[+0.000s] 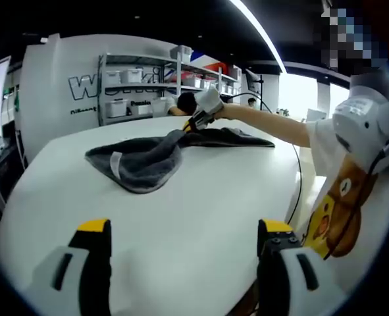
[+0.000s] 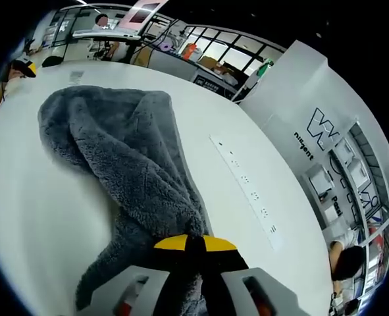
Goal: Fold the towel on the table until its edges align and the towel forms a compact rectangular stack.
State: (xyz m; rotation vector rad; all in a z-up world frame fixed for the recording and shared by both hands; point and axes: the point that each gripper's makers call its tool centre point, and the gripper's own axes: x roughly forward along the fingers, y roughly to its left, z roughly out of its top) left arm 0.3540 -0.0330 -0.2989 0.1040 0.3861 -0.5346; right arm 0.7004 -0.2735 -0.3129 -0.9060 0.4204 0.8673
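Bare table [image 1: 201, 217] open before left hand-held gripper [image 1: 184, 253]; bunched towel [image 1: 145, 161] and outstretched arm [image 1: 266, 122] block far side.

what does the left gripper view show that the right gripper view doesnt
Left gripper view alone: the left gripper, jaws wide apart over bare table, the person's outstretched arm, and a white label on the towel.

Right gripper view alone: a white power strip lying flat beside the towel.

Both: the grey towel, bunched and unfolded on the white table, with the right gripper shut on it, and the storage shelves behind.
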